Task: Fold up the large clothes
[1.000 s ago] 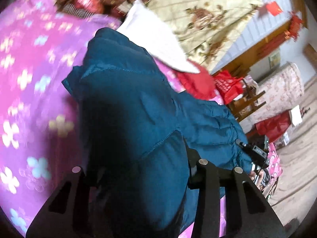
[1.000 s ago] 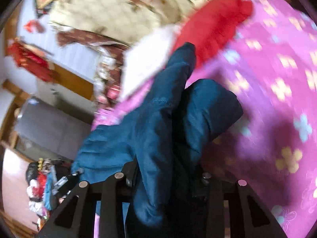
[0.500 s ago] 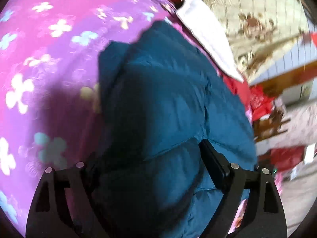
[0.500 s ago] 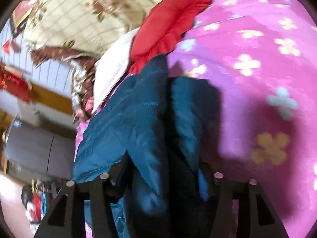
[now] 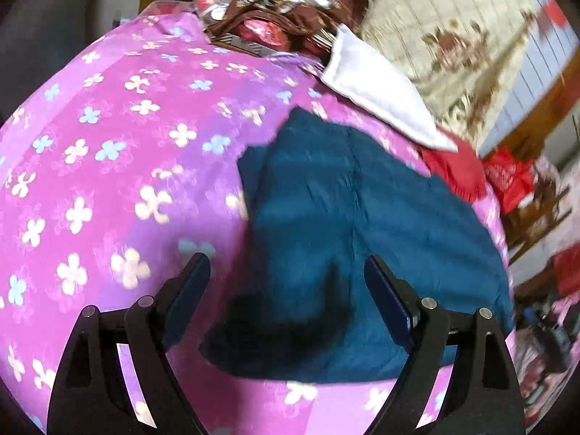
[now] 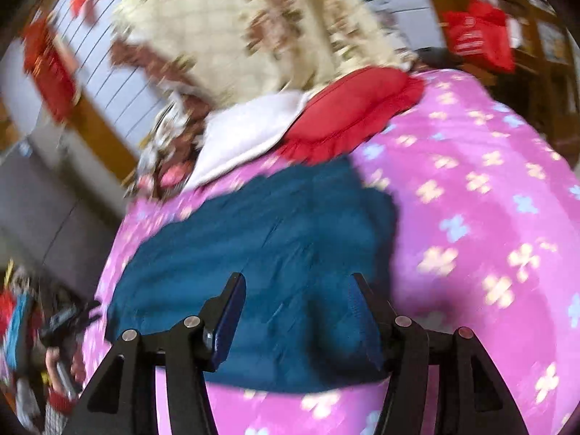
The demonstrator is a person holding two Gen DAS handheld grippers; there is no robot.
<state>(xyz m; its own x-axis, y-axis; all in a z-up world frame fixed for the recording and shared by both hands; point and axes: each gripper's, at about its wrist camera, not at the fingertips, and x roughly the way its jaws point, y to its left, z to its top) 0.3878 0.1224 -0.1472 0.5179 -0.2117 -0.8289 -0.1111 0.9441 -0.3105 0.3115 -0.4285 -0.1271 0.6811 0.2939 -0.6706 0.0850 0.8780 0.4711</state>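
Teal padded jacket (image 5: 362, 239) lies in a folded heap on the pink flowered bedspread (image 5: 119, 166), ahead of and below both pairs of my fingers. My left gripper (image 5: 286, 272): fingers spread wide, released, nothing between them; the jacket's near edge shows through the gap, apart from the pads. My right gripper (image 6: 295, 282): fingers likewise parted and empty, with the jacket seen between them and extending to the left; contact cannot be told because of blur. Beyond the jacket: a white pillow (image 6: 250, 130) and a red cushion (image 6: 348, 112), the cushion's frill just beside the jacket's far edge.
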